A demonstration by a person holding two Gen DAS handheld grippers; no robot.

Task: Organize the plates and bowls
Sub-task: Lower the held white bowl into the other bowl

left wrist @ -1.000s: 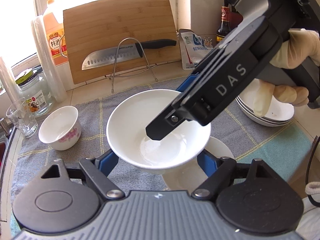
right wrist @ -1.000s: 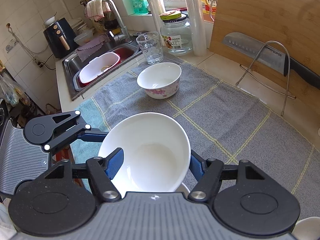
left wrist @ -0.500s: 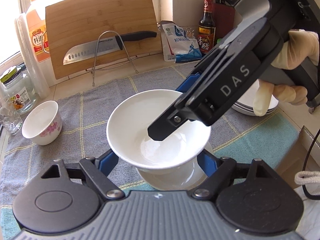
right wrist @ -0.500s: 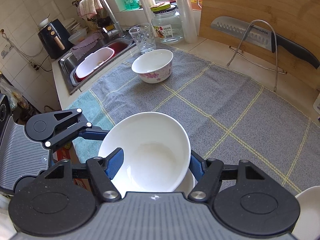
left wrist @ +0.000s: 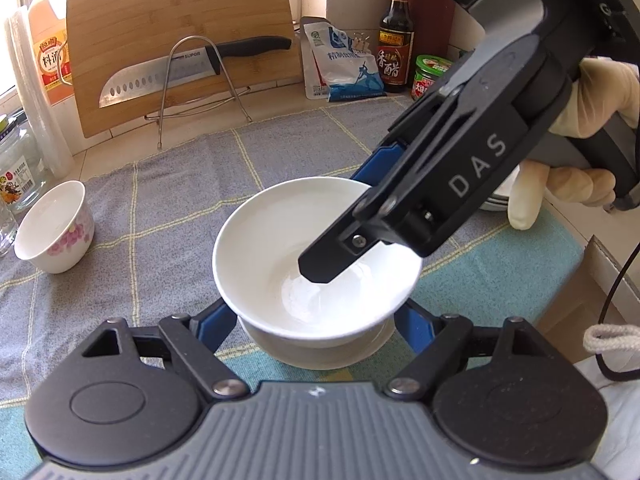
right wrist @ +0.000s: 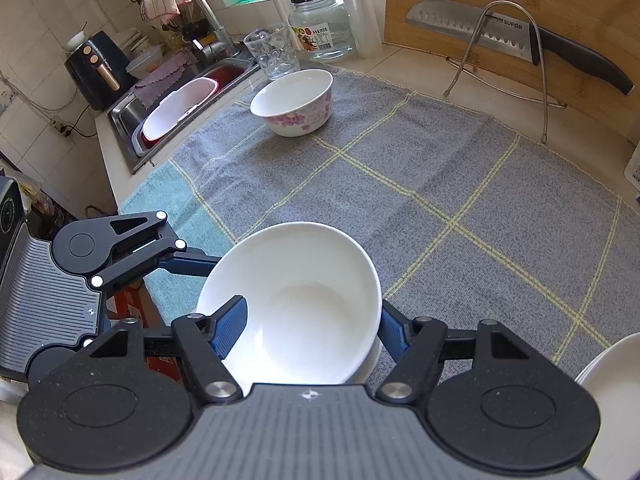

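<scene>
A plain white bowl (left wrist: 280,248) (right wrist: 304,280) hangs between both grippers, right over a second white bowl (left wrist: 320,350) on the towel. My left gripper (left wrist: 314,316) is shut on it, blue fingers (left wrist: 216,320) pressed against its sides under the rim. My right gripper (right wrist: 310,320) comes in from the upper right and is shut on its wall, one finger (left wrist: 324,264) inside and the other outside the far rim. A flowered bowl (left wrist: 56,236) (right wrist: 296,104) stands apart at the left. Stacked plates (right wrist: 612,392) lie to the right.
A grey and teal towel (right wrist: 440,184) covers the counter. At the back are a cutting board (left wrist: 180,32), a knife (left wrist: 160,80) on a wire rack, a glass jar (right wrist: 320,28), a tumbler (right wrist: 272,56) and bottles (left wrist: 394,40). The sink (right wrist: 180,108) is at the left, the counter edge close by.
The held bowl has moved with both grippers over the second white bowl and come down onto it. The left wrist view has swung to the right. Both grips are unchanged.
</scene>
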